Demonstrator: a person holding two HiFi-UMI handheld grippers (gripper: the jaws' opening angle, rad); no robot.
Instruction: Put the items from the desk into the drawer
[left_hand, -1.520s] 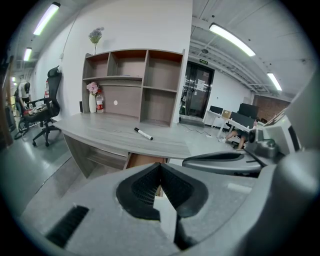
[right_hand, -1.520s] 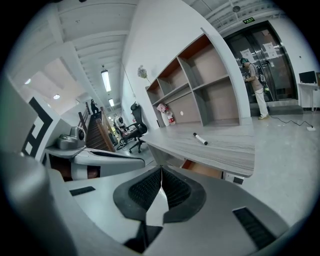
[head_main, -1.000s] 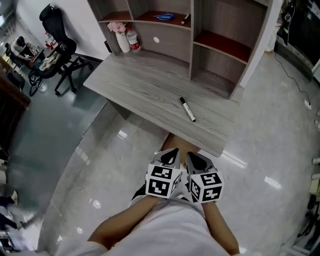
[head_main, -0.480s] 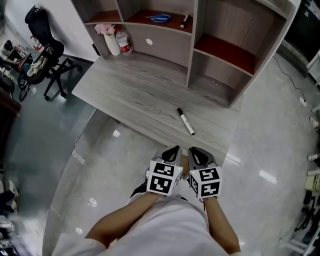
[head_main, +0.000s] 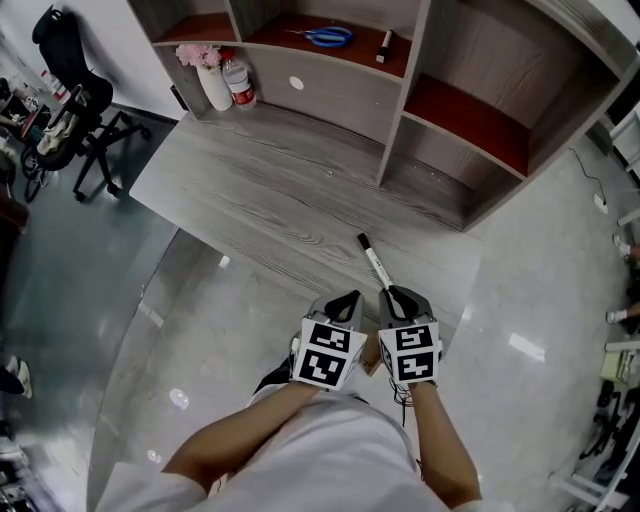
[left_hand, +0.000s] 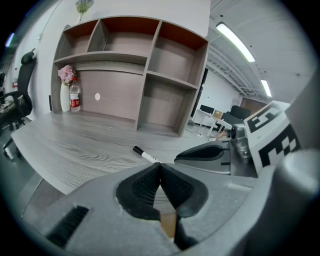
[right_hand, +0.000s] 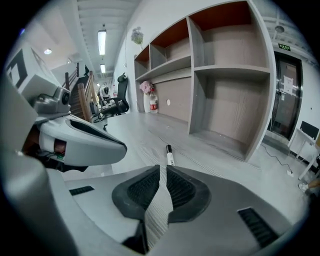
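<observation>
Nearer now, left gripper (head_main: 346, 299) (jaws pressed together) and right gripper (head_main: 401, 296) (jaws barely parted) face the marker (head_main: 374, 263) lying on the bench (head_main: 250, 190).

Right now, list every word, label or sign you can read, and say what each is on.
None reads clearly.
Green sign above the door: too small to read.
Red label on the bottle: blurred.
Any print on the marker: too small to read.
</observation>
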